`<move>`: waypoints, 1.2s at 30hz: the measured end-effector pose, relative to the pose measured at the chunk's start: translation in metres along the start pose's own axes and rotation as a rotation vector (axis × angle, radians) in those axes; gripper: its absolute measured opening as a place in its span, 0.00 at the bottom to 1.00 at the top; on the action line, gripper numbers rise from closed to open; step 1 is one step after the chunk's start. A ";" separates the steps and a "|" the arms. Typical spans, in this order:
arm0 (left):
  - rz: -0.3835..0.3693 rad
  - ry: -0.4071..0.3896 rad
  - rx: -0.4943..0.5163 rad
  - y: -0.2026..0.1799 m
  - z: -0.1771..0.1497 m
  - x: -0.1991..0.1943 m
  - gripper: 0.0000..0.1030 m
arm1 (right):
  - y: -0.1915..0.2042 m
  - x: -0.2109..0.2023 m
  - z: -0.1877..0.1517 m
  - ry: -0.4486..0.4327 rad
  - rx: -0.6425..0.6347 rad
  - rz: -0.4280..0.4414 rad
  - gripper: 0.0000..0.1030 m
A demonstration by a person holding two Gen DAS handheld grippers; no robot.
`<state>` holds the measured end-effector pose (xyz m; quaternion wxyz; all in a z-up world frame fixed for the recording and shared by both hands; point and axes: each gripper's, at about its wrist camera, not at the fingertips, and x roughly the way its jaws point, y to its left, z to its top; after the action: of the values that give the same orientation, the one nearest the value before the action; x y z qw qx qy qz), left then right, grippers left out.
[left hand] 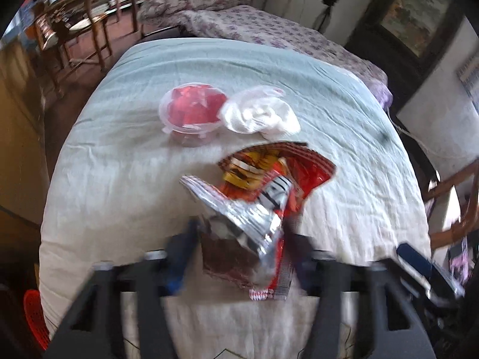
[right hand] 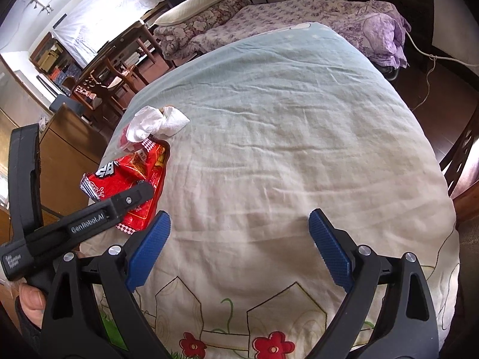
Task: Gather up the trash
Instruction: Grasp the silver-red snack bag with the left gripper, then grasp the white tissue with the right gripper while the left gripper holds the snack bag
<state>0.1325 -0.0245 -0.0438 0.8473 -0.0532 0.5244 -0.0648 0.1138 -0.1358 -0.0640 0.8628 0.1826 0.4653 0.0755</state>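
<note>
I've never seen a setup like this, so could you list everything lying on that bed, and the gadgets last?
snack wrapper: one, red and silver, near edge of the bed, between the left claw's fingers
plastic tub: one, clear with red contents, farther back
crumpled tissue: one, white, touching the tub's side
bed cover: one, pale green and cream
left claw: black, blue pads, closing on the wrapper
right claw: black, blue pads, open, empty

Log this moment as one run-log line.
left gripper: shut on red snack wrapper | right gripper: open, nothing held | crumpled tissue, clear lidded container: on bedcover
</note>
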 end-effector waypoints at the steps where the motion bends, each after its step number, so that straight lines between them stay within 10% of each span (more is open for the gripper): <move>1: 0.001 -0.005 0.025 -0.002 -0.004 -0.002 0.19 | 0.000 0.000 0.000 0.000 -0.002 -0.001 0.88; 10: 0.016 -0.145 -0.045 0.033 -0.036 -0.048 0.13 | 0.008 0.006 -0.002 -0.016 -0.035 -0.030 0.88; 36: 0.033 -0.111 -0.103 0.048 -0.052 -0.041 0.13 | 0.121 0.103 0.079 -0.013 -0.477 -0.143 0.77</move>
<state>0.0704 0.0281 -0.0382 0.8723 -0.0917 0.4799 -0.0209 0.2411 -0.0125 -0.0577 0.8876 -0.0593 0.4406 0.1208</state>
